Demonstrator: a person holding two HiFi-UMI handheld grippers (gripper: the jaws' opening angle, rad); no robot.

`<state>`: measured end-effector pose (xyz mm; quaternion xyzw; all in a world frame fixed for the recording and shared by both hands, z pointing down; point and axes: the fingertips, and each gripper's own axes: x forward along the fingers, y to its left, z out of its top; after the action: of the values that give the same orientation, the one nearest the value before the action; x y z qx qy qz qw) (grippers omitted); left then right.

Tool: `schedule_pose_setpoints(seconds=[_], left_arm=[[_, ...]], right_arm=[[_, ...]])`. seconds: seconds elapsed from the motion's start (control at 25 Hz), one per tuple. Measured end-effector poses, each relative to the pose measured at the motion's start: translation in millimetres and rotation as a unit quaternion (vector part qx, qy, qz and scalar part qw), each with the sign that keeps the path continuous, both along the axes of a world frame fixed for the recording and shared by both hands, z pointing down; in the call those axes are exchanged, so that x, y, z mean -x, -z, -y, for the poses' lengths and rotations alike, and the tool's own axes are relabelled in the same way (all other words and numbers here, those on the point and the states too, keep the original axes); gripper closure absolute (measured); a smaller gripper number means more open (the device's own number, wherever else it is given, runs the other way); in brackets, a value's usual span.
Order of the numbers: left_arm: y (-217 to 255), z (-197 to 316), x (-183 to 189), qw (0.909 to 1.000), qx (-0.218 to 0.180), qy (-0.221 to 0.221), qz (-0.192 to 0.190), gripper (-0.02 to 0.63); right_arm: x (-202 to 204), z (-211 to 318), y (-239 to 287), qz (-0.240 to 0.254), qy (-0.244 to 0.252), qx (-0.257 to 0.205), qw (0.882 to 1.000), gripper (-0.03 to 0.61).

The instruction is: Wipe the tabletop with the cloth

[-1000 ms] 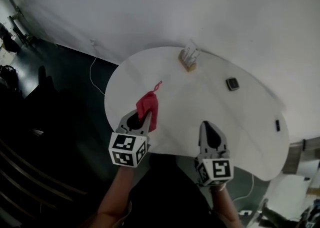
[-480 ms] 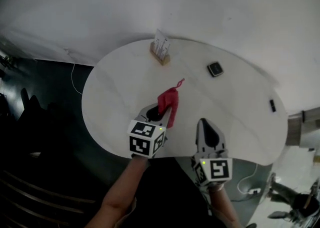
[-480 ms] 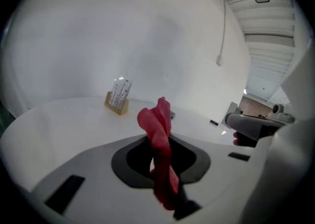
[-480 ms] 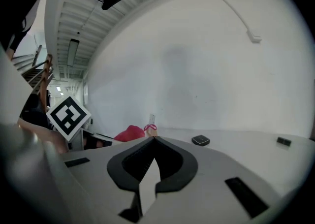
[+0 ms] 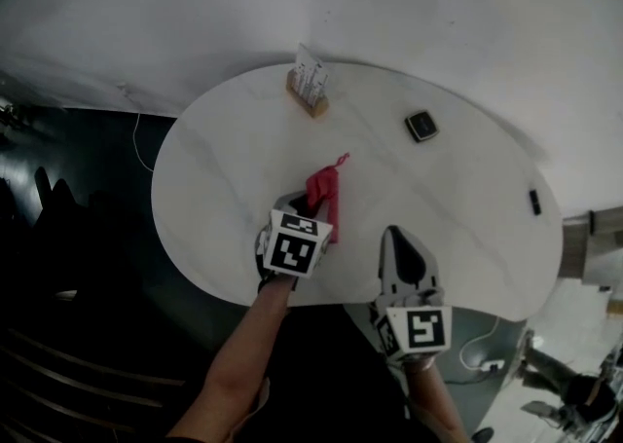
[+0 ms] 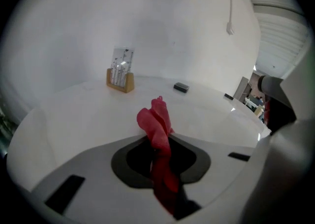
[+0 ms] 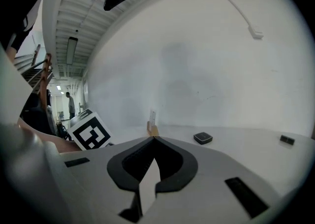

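A white rounded worktop (image 5: 224, 168) stands against a white wall (image 5: 409, 3), with dark floor (image 5: 68, 237) to its left. Only the right gripper view shows a lit corridor with a distant person (image 7: 71, 104); the left gripper view shows the red cloth (image 6: 156, 124) in crumpled folds. The left tongs (image 5: 310, 207) clamp the red cloth, which juts ahead of them over the worktop; the right tongs (image 5: 400, 239) are pressed together, empty, near the front edge

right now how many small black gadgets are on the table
2. The square black gadget lies at the far side, right of the card holder; the slim black gadget lies near the right edge of the table. Others could be hidden from view.
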<state>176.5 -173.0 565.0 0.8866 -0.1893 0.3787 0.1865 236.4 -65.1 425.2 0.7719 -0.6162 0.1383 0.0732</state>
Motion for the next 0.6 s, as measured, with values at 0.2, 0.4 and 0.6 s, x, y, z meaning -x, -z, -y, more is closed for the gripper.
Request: schedule_pose_setpoints(seconds=[0.2,0.4,0.6], left_arm=[[-6.6,32.6,71.7,0.9964,0.001,0.084,0.011,0.552],[-9.4,57.8,154.4,0.9856,-0.009,0.167,0.025,0.552],[-11.4,68.6,239.5,0.9706,-0.015,0.237,0.039,0.552]], right_arm=[[34.3,33.0,0.5,0.007,0.063,-0.009,0.998,0.575],[81.9,63.7,-4.0,0.012,0.128,-0.007,0.992,0.575],[127.5,82.5,-8.1,0.015,0.183,-0.001,0.983,0.575]])
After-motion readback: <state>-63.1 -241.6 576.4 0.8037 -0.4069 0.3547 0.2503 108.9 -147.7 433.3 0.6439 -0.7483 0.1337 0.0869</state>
